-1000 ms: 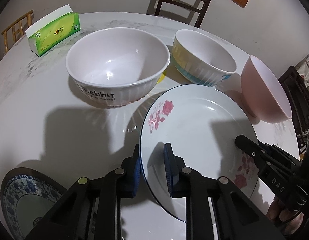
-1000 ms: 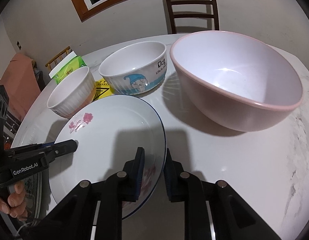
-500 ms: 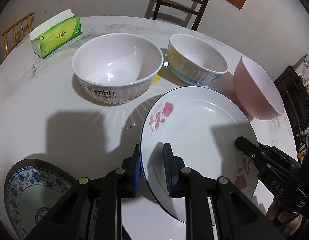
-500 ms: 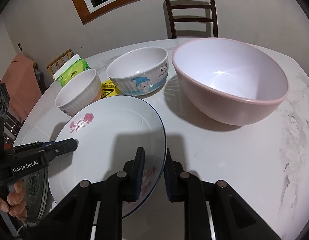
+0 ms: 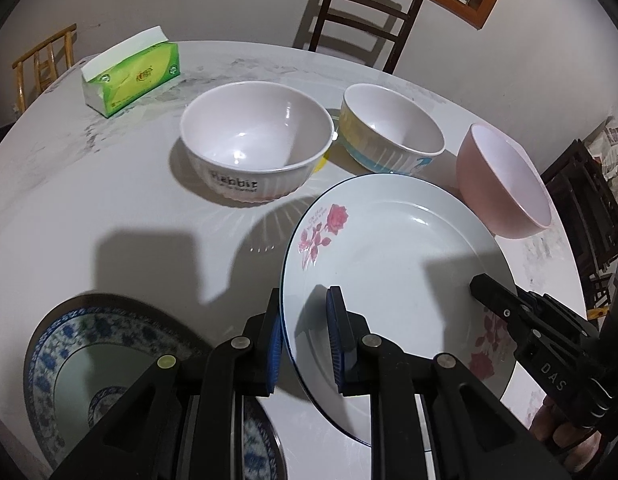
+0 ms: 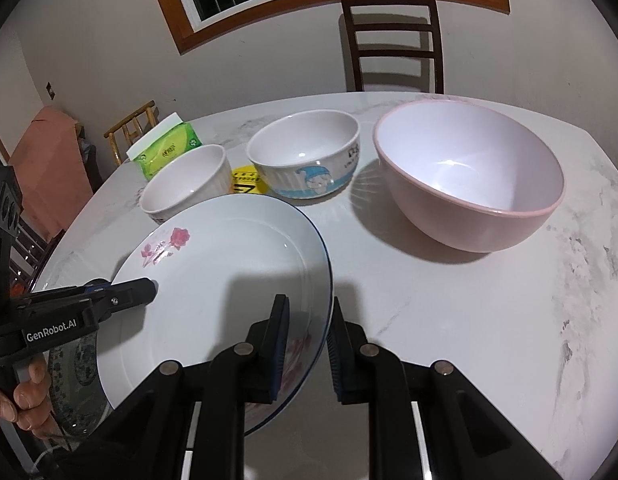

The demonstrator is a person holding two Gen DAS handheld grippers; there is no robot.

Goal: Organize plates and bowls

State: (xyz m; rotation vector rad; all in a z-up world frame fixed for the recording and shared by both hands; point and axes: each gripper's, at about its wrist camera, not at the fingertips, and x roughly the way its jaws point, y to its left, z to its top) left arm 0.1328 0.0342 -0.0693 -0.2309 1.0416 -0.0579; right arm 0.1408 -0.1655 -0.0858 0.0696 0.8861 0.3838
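a: left wrist view: the left gripper (image 5: 305, 336) is clamped on the near-left rim of the white round plate with pink roses (image 5: 393, 264), which sits clear of the marble table (image 5: 109, 208), above its near edge.

b: and the right gripper (image 6: 307, 344) pinches the opposite rim.

a: risk?

b: if one hand leads, the glazed rim could slip out, dropping onto the blue-patterned plate (image 5: 89, 356) below, or its far edge could knock the pink bowl (image 5: 505, 184).
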